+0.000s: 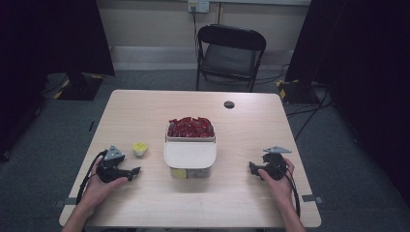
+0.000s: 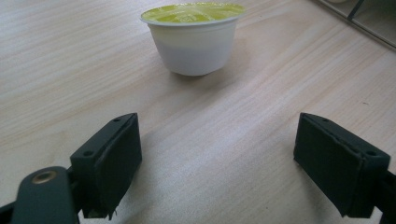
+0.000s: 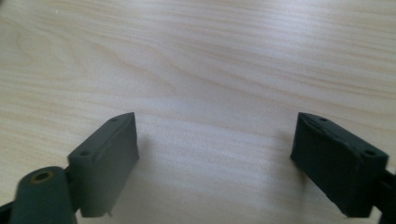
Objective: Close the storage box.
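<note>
Left gripper [image 1: 136,170] rests on the table [image 1: 145,111] at the person's left, jaws spread wide with nothing between, aimed at the small cup [image 1: 139,149] with the yellow foil lid. In the left gripper view the cup [image 2: 194,39] stands upright just ahead of the open jaws, not touching, likely lined up for a pick. Centre of the table: a clear container [image 1: 190,145], back half full of red packets [image 1: 191,127], front half covered by a white lid [image 1: 189,155]; something yellow shows under it, probably more cups, so the loose cup likely goes there. Right gripper [image 1: 252,168] sits low at the right, jaws also spread, empty, over bare wood [image 3: 201,70], seemingly parked.
</note>
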The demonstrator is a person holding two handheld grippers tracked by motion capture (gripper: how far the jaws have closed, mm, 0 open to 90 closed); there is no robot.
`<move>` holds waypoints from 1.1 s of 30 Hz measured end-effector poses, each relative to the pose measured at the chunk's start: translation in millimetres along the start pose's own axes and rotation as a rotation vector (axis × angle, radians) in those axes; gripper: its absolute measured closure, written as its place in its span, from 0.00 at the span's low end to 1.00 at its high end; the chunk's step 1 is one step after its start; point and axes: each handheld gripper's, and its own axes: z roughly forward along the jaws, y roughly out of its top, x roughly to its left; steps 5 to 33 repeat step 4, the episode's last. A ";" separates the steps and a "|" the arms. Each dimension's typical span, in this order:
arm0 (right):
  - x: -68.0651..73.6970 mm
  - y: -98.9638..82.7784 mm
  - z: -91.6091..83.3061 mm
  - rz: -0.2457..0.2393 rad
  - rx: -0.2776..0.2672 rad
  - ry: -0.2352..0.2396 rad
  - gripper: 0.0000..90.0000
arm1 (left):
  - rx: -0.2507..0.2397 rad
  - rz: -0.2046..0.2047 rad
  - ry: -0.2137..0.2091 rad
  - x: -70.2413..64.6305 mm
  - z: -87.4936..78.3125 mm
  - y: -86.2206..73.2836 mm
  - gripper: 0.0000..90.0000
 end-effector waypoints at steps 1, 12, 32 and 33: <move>0.4 -0.8 0.8 0.006 -0.010 -0.002 0.14 | 0.000 0.000 0.000 0.0 0.0 0.0 0.16; 0.1 -2.5 1.9 0.005 -0.026 -0.002 0.12 | 0.000 0.000 0.000 0.1 0.0 0.0 0.16; 0.1 -2.5 1.9 0.005 -0.026 -0.002 0.12 | 0.000 0.000 0.000 0.1 0.0 0.0 0.16; 0.1 -2.5 1.9 0.005 -0.026 -0.002 0.12 | 0.000 0.000 0.000 0.1 0.0 0.0 0.16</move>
